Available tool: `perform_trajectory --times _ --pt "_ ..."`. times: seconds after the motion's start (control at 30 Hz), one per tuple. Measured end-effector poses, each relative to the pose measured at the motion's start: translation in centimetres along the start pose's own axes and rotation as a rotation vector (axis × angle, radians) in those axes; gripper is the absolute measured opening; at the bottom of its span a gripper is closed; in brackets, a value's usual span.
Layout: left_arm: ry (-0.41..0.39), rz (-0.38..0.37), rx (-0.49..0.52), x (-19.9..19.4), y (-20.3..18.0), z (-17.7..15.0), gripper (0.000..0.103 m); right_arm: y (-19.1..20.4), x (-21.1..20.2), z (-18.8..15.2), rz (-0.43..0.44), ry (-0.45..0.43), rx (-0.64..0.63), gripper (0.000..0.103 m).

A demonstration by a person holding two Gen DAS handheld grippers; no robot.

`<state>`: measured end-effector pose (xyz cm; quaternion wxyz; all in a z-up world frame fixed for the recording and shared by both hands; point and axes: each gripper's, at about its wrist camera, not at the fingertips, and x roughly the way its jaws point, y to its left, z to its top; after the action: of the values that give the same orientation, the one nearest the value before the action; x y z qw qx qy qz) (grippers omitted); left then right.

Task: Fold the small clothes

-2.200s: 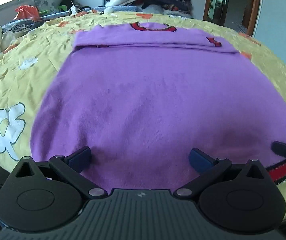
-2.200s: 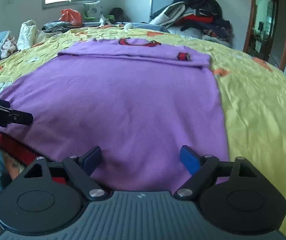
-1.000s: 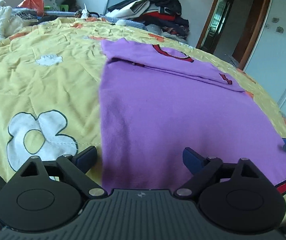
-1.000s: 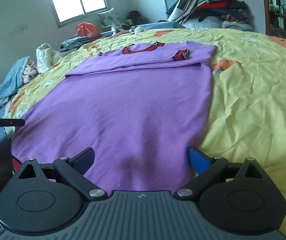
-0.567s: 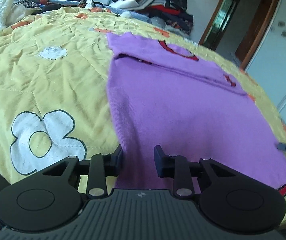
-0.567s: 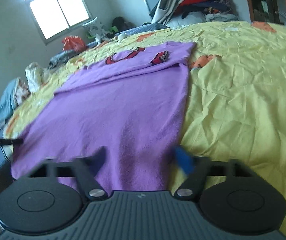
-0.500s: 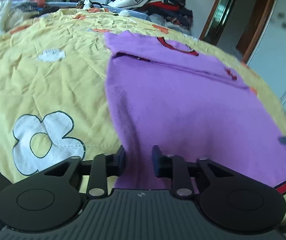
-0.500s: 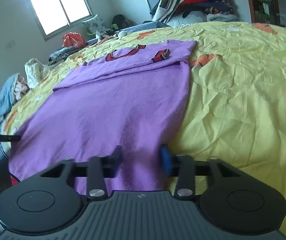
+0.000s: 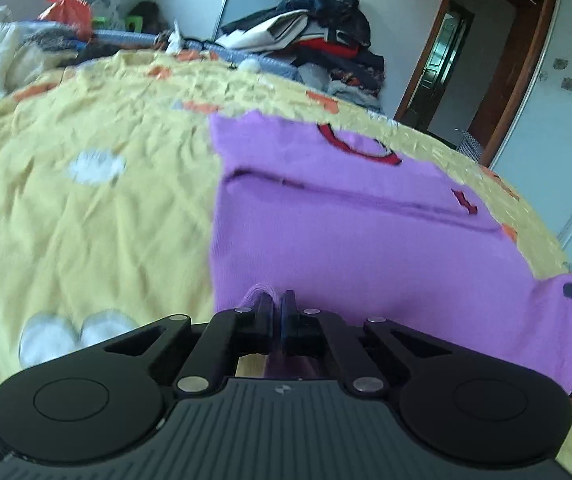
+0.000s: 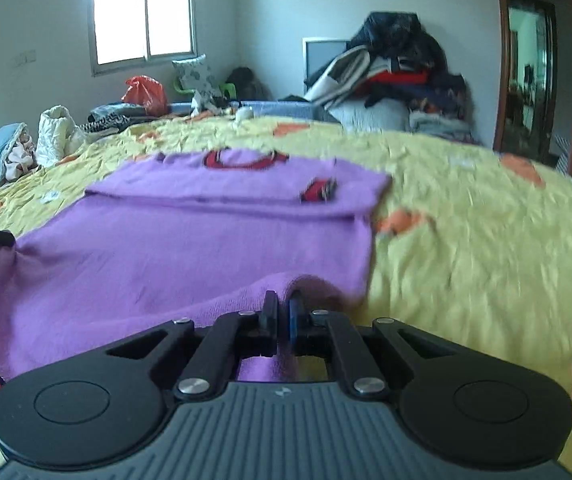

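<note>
Yellow bedspread [image 10: 466, 240] w/ orange patches spreads ahead; heaped clothes pile [image 10: 398, 68] far ahead, orange bag [image 10: 143, 94] & window [image 10: 143, 16] ahead-left, doorway [image 9: 442, 68] ahead-right

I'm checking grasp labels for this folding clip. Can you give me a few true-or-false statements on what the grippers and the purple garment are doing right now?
1. The left gripper is shut on the near hem of the purple sweater. True.
2. The right gripper is open and hovers over bare bedspread. False: its jaws are closed on a raised bunch of the sweater's near edge.
3. The sweater's sleeves are spread out to the sides. False: they lie folded across the chest, one red cuff showing below the red collar.
4. The sweater lies on a yellow bedspread. True.
5. A pile of clothes sits beyond the far end of the bed. True.
</note>
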<state>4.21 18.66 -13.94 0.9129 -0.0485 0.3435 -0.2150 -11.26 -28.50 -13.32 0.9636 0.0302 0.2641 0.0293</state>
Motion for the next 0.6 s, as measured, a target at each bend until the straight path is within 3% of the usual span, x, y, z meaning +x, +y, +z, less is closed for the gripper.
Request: perform_trajectory --times 0.23,0.33,0.43,0.47,0.53,0.6 --pt "-0.026 0.049 -0.005 3.7 0.6 4.8 0.003 -1.8 4.8 4.1 -0.074 -0.020 -0.015 0.005" --pt "0.012 0.068 -0.016 6.0 1.6 5.4 0.004 -2.8 7.9 4.3 -0.108 0.032 -0.017 0.005" --pt "0.059 0.081 -0.026 7.7 2.7 4.7 0.008 -3.5 11.4 3.4 -0.094 0.145 -0.001 0.007" --pt "0.057 0.058 -0.043 7.4 3.1 4.3 0.008 -3.4 11.3 3.1 -0.093 0.126 -0.002 0.008" --pt "0.051 0.017 -0.072 5.9 3.5 3.5 0.012 -3.1 10.2 3.0 -0.112 0.108 -0.002 0.014" --pt "0.045 -0.030 -0.081 3.8 3.7 2.5 0.018 -2.8 8.3 2.8 -0.115 0.081 -0.011 0.031"
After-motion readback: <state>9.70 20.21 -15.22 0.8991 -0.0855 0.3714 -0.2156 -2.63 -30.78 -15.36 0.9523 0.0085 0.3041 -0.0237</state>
